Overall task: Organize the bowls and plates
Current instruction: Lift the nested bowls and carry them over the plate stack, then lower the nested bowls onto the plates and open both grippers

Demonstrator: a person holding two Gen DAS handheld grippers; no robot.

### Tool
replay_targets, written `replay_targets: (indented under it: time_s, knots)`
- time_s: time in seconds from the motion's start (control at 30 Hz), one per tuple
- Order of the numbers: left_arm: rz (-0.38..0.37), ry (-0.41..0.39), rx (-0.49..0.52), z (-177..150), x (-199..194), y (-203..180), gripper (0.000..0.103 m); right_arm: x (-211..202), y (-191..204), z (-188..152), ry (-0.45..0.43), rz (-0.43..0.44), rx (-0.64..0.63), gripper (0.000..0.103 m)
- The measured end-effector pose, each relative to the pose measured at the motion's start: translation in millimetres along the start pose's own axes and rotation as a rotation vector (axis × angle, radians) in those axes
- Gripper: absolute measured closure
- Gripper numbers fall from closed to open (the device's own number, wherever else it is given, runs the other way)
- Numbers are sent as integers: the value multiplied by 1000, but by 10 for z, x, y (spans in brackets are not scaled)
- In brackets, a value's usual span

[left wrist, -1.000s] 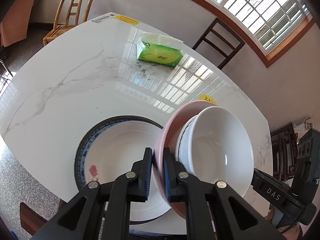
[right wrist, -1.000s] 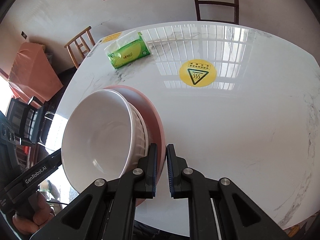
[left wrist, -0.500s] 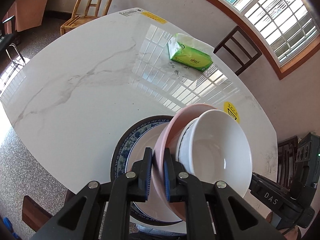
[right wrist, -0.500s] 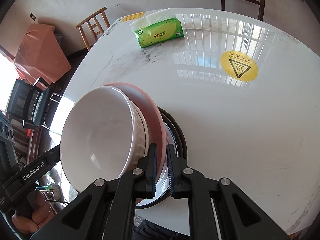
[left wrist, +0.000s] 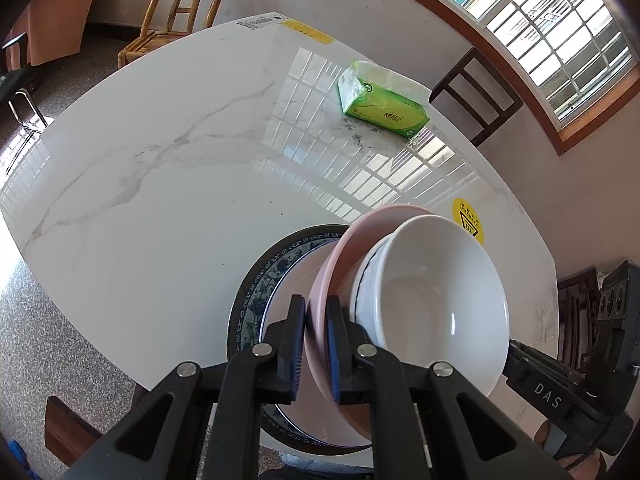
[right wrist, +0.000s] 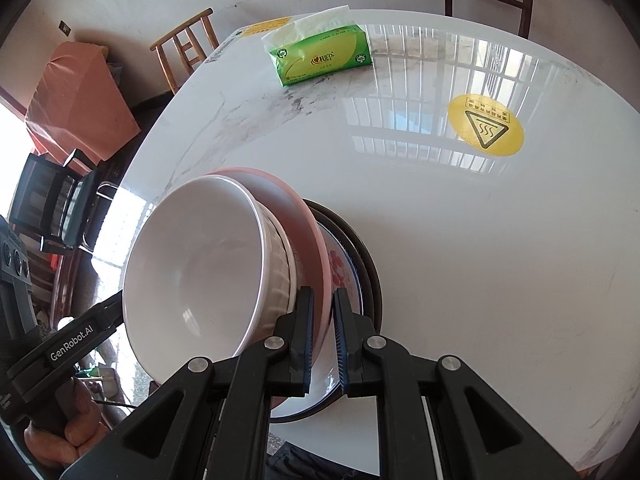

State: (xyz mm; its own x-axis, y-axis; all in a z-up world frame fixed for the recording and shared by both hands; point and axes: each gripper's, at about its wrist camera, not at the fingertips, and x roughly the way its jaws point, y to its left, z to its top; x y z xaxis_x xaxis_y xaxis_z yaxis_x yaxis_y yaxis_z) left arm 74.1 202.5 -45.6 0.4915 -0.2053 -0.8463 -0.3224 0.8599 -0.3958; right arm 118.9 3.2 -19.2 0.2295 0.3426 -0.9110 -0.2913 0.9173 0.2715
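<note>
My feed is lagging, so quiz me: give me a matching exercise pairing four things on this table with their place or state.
Things:
1. pink plate
2. white bowl
3. blue-rimmed plate
4. tissue pack

Places or states:
A. lies flat on the table at its near edge
B. sits in the pink plate
C. on the table's far side
D. clamped at its rim by both tongs

Pairs: 1-D, 2-B, 3-A, 4-C

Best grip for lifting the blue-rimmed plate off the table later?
Take the blue-rimmed plate by its rim, from the table edge nearest the tools: the plate lies flat and its near edge sits at, perhaps over, that edge. The pink plate and stacked bowls cover its middle, so those go first.
</note>
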Motion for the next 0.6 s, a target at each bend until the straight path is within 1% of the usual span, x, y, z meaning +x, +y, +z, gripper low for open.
replay_targets:
  time_s: [0.17,0.23,0.3,0.33,0.37,0.4,0.43,0.5,0.53,0.6]
  knots:
    - [27,-28,14,5,-22,-19,93,-7,29,-18,-27,-21,-38,90]
    - [41,-42,24,14,-39,-30,89,-12,11,-25,-34,-33,-38,85]
    - [49,-51,30,18,-69,-27,85,-16,-48,-26,-40,-35,-23,75]
    - [54,-58,35,15,-94,-28,83,-27,-78,-29,-44,-36,-15,72]
    - [60,-67,47,12,-120,-39,82,-43,-104,-36,-50,-37,-9,65]
    - [69,-75,57,9,-146,-49,78,-64,-129,-41,-57,-36,-6,59]
    - [78,-82,61,5,-174,-54,75,-85,-157,-50,-64,-33,-3,57]
    - [83,-98,73,-10,-237,-62,71,-131,-208,-71,-77,-29,7,46]
    - [83,-104,75,-17,-272,-65,66,-160,-228,-83,-86,-21,7,43]
    - [92,-125,93,-43,-348,-88,60,-214,-256,-111,-98,-22,8,36]
